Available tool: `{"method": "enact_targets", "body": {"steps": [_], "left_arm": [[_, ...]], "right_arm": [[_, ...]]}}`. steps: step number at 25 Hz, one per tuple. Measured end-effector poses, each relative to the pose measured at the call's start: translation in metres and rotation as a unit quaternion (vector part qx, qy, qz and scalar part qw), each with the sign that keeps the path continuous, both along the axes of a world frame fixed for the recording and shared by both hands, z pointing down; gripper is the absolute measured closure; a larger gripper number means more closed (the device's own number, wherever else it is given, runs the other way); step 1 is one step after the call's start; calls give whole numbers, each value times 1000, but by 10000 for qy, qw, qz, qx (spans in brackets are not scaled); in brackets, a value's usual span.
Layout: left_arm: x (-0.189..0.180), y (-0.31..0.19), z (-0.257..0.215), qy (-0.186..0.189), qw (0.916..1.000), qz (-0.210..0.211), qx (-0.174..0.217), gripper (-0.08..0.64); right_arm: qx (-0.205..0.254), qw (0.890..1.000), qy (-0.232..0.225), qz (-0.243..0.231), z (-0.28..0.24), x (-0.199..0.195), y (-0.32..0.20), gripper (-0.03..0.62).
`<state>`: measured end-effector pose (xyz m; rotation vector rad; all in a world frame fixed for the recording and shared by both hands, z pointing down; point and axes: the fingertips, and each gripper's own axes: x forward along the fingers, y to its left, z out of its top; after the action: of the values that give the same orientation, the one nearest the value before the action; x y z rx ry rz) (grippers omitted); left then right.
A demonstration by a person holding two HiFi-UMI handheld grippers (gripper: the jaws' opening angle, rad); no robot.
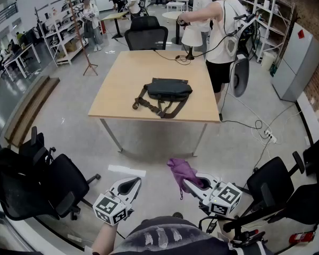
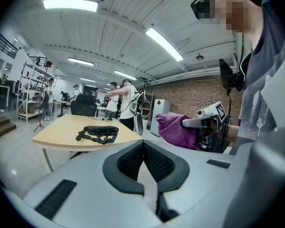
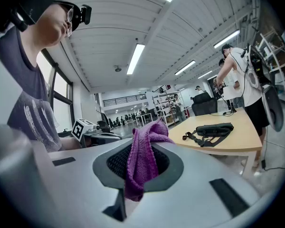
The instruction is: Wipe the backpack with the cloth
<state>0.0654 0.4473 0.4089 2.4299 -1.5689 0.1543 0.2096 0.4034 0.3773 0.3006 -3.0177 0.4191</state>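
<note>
The left gripper (image 1: pixel 128 186) hung empty, jaws together, probably spared for steadying. The backpack (image 1: pixel 167 89) lay flat on the table (image 1: pixel 119 97), well ahead and out of reach, so no wiping could start. The right gripper (image 1: pixel 195 184) pinched the cloth (image 1: pixel 181 170), its tail dangling, carried ready for the wipe.

One backpack (image 1: pixel 167 91), one purple cloth (image 1: pixel 182 170), one wooden table (image 1: pixel 122 89), two grippers, left gripper (image 1: pixel 132 184), right gripper (image 1: pixel 190 183).
</note>
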Motion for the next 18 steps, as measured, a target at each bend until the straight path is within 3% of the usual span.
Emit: {"method": "enact_targets", "body": {"steps": [12, 18], "left_arm": [[64, -49, 4, -61, 9997, 143, -189, 554], [69, -83, 9, -107, 9992, 306, -237, 554]], "right_arm": [[-443, 9990, -42, 38, 20, 65, -42, 560], [-414, 9991, -8, 66, 25, 69, -66, 560]]}}
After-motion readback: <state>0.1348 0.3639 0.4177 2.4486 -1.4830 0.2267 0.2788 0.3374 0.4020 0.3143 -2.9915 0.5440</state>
